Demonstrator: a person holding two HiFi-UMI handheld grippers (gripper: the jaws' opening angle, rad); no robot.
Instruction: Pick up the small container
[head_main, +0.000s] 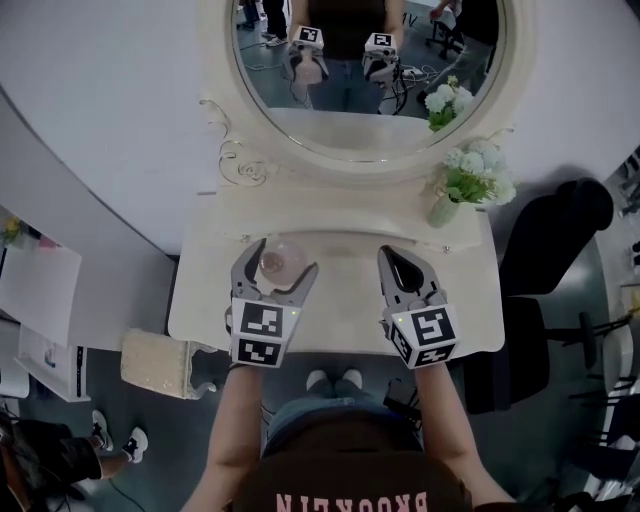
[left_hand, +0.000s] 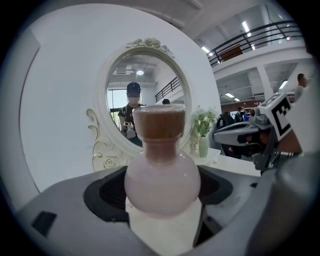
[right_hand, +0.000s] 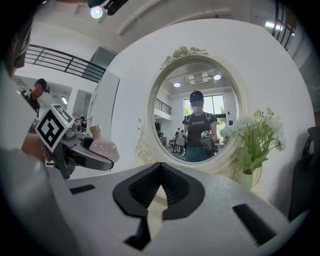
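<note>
The small container (head_main: 280, 262) is a pale pink round-bellied bottle with a brown stopper. It stands at the left of the white dressing table (head_main: 345, 310). My left gripper (head_main: 283, 262) has its jaws on either side of the bulb and is shut on it; in the left gripper view the container (left_hand: 161, 175) fills the gap between the black pads. My right gripper (head_main: 388, 256) hovers over the table's right half, shut and holding nothing, its pads meeting in the right gripper view (right_hand: 161, 175). That view also shows the container (right_hand: 102, 145) in the left gripper.
An oval mirror (head_main: 370, 60) rises behind the table. A vase of white flowers (head_main: 470, 180) stands at the back right corner. A black chair (head_main: 550, 250) is to the right, and a cream stool (head_main: 160, 362) sits on the floor to the left.
</note>
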